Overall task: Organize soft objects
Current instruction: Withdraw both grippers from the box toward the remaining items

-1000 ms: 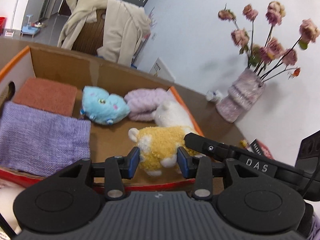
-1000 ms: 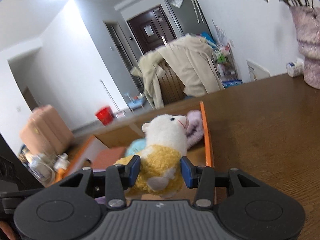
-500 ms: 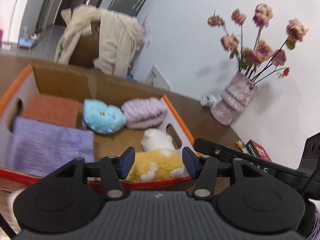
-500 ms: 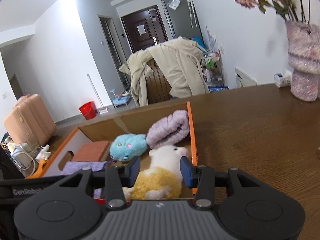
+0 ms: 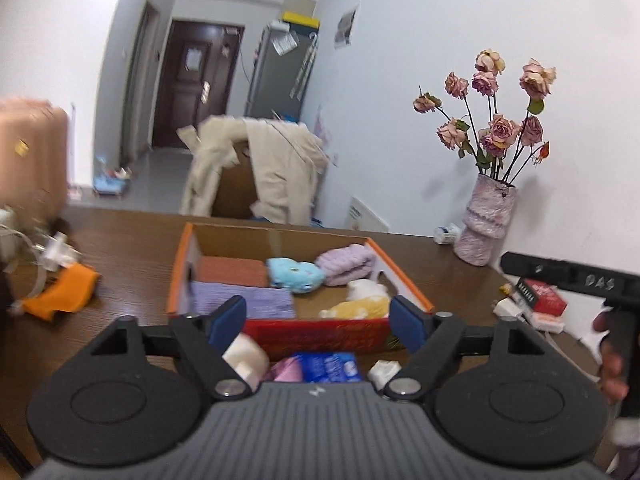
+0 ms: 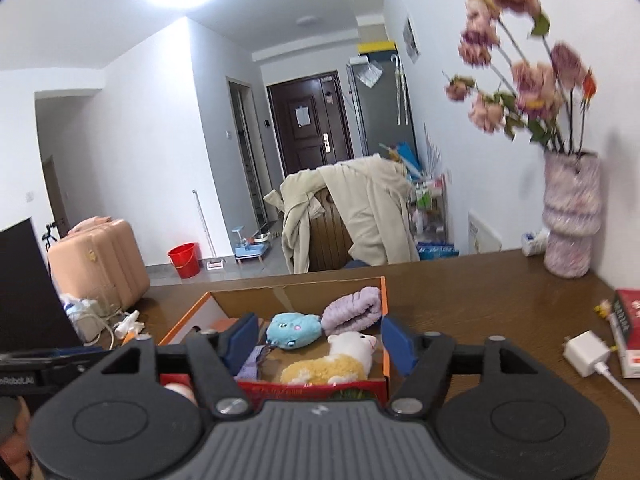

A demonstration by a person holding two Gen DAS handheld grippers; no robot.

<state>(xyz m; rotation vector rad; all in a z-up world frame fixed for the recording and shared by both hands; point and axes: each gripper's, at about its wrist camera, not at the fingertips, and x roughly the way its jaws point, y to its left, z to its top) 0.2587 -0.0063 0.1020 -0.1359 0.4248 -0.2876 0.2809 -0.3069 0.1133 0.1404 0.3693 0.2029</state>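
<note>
An orange-rimmed cardboard box point(image 5: 404, 276) point(image 6: 385, 308) sits on the brown table. In it lie a yellow-and-white plush sheep point(image 5: 362, 304) point(image 6: 340, 362), a blue plush point(image 5: 295, 275) point(image 6: 294, 330), a rolled lilac towel point(image 5: 346, 263) point(image 6: 352, 310), a folded purple cloth point(image 5: 244, 298) and a rust cloth point(image 5: 232, 271). My left gripper point(image 5: 318, 322) is open and empty, near the box's front wall. My right gripper point(image 6: 316, 340) is open and empty, also behind the front wall.
A vase of dried roses point(image 5: 486, 224) point(image 6: 570, 220) stands at the back right. A red book point(image 5: 540, 292) point(image 6: 628, 328) and white charger point(image 6: 586, 352) lie right. An orange cloth point(image 5: 60, 292) lies left. A white roll point(image 5: 244, 356) and blue packet point(image 5: 328, 366) lie before the box.
Both grippers let go of the plush sheep, which now lies in the box. Both grippers opened wide and pulled back and up from the box.
</note>
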